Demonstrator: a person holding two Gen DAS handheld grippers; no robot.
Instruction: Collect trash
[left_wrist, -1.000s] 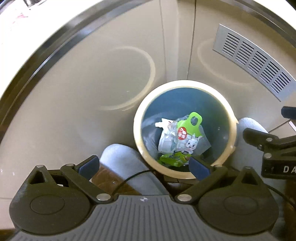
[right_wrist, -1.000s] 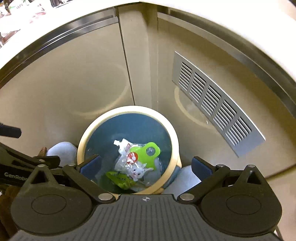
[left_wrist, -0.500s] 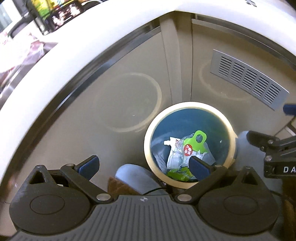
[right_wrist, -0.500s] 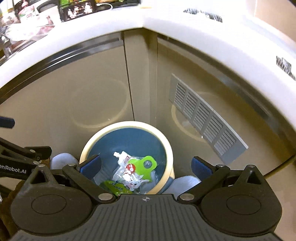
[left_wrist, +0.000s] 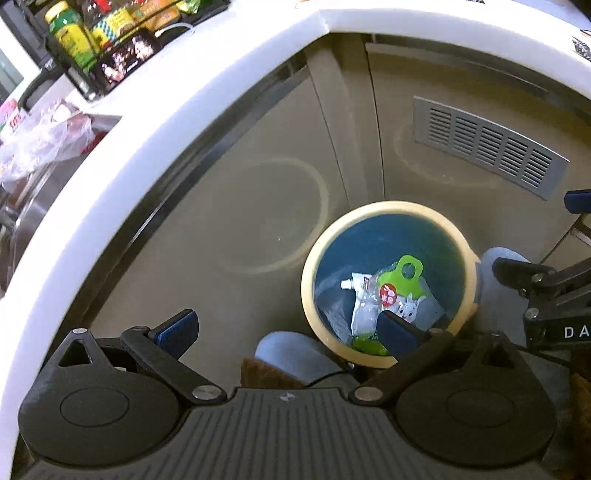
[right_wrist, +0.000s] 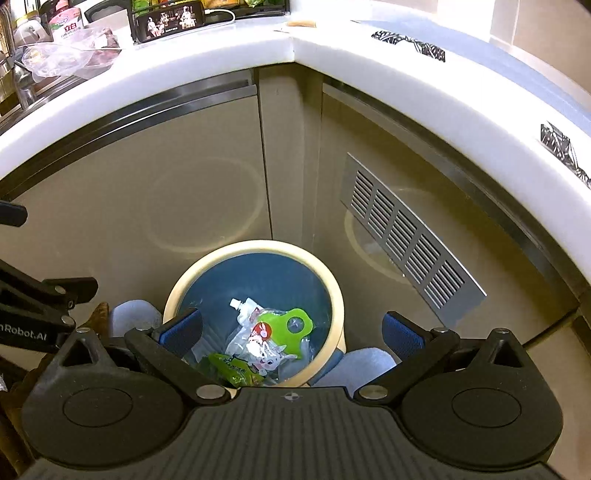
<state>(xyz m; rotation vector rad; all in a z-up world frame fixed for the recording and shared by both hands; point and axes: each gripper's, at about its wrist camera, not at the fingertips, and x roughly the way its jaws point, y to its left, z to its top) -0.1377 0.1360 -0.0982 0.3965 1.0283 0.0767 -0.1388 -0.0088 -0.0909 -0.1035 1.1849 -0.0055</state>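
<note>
Trash (right_wrist: 258, 343): lying loose in the bottom of the bin (right_wrist: 334, 295), a spouted clear pouch, a green-topped packet with a rabbit print and a green wrapper piled together, none of it gripped by anything.

Largest first. White table (right_wrist: 184, 70) wrapping the corner overhead, loaded at the back with jars, a small screen and a crumpled plastic bag (right_wrist: 62, 55) beside the sink; probably where more rubbish waits, though that is only a guess. Beige cabinet doors (right_wrist: 147, 166) beneath, meeting at the corner, with a grey vent grille (right_wrist: 402, 232) on the right-hand door. Bin tucked on the floor against that corner, cream rim and blue inside, mouth fully open to the top, likely so that things can simply be dropped in. Pale slippers either side of it, the person standing close over it.

Left claw (left_wrist: 284, 326) held high above the floor beside the bin, jaws wide apart and empty. Right claw (right_wrist: 291, 330) hanging right over the bin mouth, jaws likewise spread with nothing between them, as fits a release. Next pickup not yet begun.
</note>
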